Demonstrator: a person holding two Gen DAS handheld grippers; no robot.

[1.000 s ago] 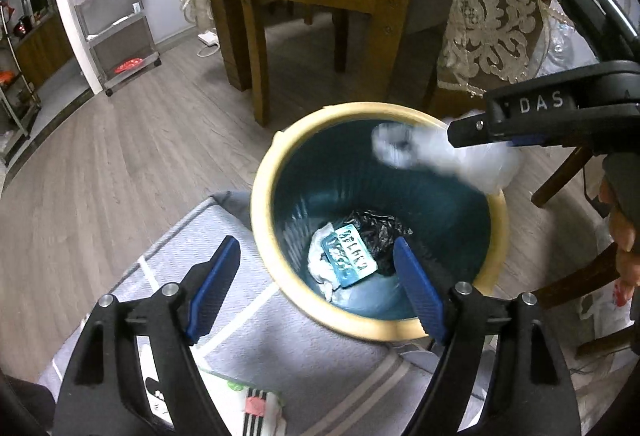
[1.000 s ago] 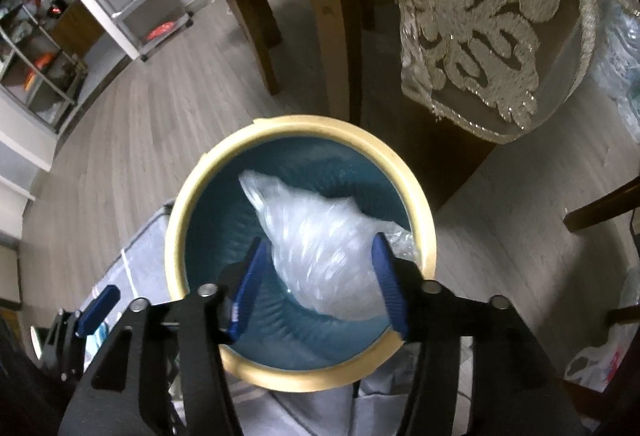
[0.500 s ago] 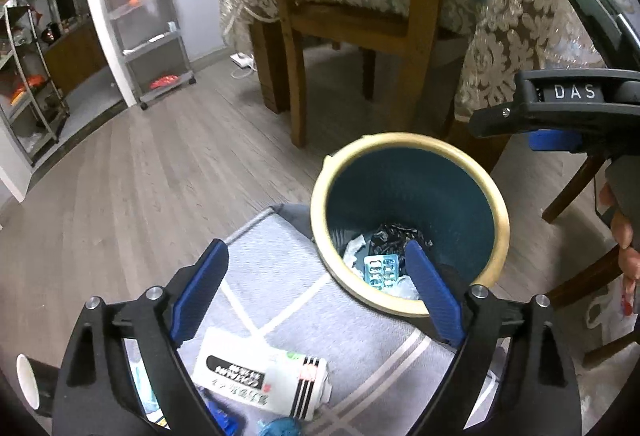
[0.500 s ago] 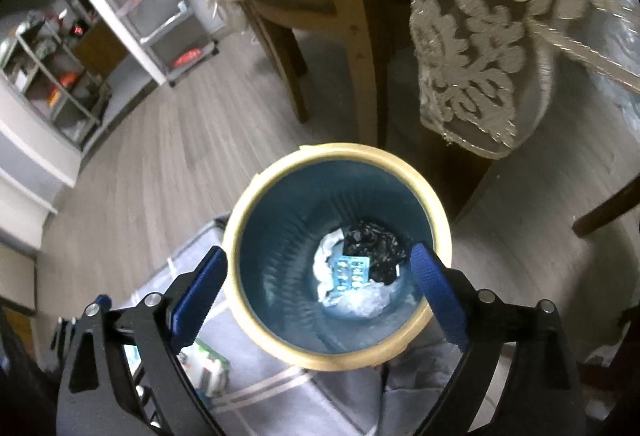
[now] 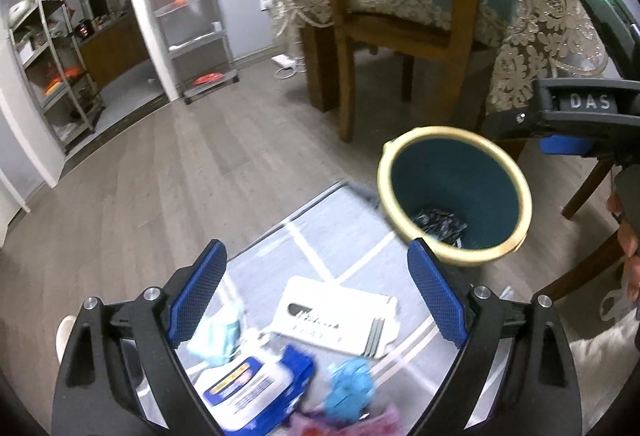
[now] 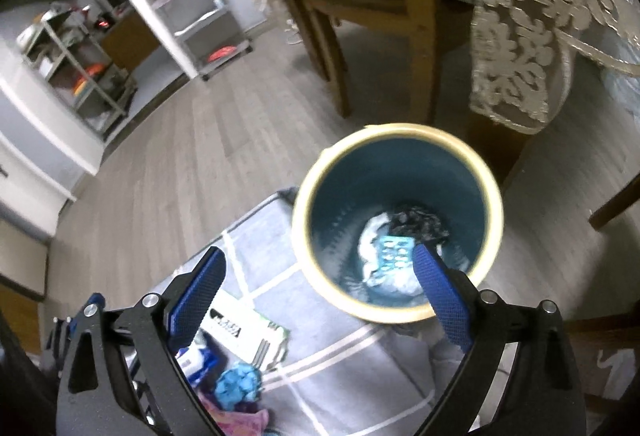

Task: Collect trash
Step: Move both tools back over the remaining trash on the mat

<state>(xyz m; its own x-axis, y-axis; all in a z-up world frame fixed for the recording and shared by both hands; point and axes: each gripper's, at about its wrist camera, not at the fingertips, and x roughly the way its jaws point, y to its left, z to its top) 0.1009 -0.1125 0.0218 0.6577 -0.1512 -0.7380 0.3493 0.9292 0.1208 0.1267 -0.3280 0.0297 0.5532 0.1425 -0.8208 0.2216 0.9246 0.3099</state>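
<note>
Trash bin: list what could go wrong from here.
The left tool hangs open over crowded litter; the white carton, wipes pack and blue wad lie close together, so a grab may catch two. The trash bin stands at the mat's edge beside a chair leg, easily knocked.

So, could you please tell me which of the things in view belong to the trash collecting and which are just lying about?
Part of the job:
- bin
- white carton
- blue wipes pack
- crumpled blue wad
- pale blue mask
- pink scrap

Just there:
- wooden chair
- lace tablecloth
- shelf rack
- grey rug
</note>
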